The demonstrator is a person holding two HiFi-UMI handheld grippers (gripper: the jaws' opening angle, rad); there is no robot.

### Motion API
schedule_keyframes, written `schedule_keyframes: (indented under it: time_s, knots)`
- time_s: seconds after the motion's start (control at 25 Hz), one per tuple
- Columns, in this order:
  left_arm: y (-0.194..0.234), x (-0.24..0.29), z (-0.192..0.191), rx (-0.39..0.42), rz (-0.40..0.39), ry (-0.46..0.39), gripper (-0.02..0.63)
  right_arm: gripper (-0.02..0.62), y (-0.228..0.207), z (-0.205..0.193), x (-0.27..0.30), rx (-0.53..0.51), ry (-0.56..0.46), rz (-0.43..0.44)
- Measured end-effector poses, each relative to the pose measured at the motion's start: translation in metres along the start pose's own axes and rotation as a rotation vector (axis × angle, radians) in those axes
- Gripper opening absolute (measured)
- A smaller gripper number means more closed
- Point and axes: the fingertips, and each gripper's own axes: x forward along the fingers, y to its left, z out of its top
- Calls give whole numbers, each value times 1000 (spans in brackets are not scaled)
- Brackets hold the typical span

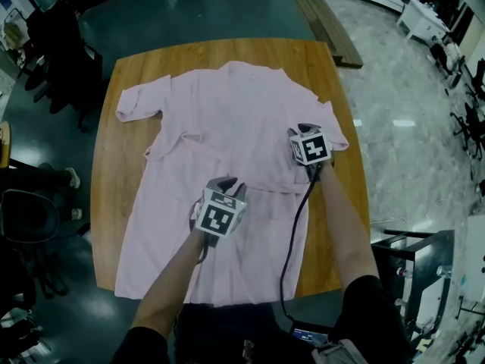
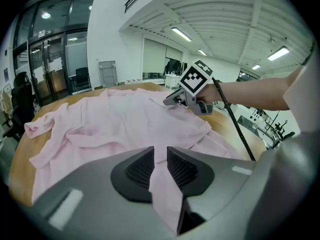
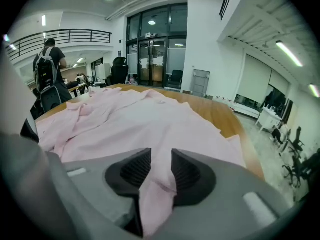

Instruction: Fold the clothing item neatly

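- Pink shirt (image 1: 227, 112) lies spread open on the wooden surface (image 1: 125, 67).
- Left gripper (image 2: 160, 160): clamped on a shirt fold.
- Right gripper (image 3: 161, 165): jaws parted, with a shirt fold lying between them.

1. shirt (image 1: 227, 127): in the head view the near hem is partly covered by two forearms (image 1: 178, 271), and the right sleeve is largely behind the right claw (image 1: 305, 135).
2. bench (image 1: 333, 89): its top is mostly under the shirt.
3. left claw (image 1: 226, 184) and right claw: in the head view their jaws are concealed beneath their own bodies.
4. cable (image 1: 292, 233): the lower end is lost against dark clothing.
5. person (image 3: 49, 69): seen in the right gripper view, back turned, legs cut off, too small for detail.
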Motion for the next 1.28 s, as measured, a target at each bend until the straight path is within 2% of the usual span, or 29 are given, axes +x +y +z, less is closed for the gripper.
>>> schedule_keyframes:
  time_s: [0.16,0.32,0.44,0.56,0.72,0.88,1.28]
  knots:
    - [1,1,-2,8,-17,8,86,115,-6,-12,18,66,42,-25]
    - [14,-4,1,27,-21,-8,84,34,-13,-8,14,91,45,-60]
    - [24,-12,2,18,-27,-37,81,31,-9,8,-3,92,8,-79]
    - [29,-19,5,19,-58,-66,78,32,3,43,-29,91,-69,-88]
    - [42,-26,-4,-1,-85,-70,71,31,42,99,-47,124,-176,-50]
    - [53,-34,-16,-9,-93,-66,67,31,87,132,-45,156,-244,21]
    - [88,-61,-38,-55,-51,-67,66,32,186,198,-25,125,-321,158]
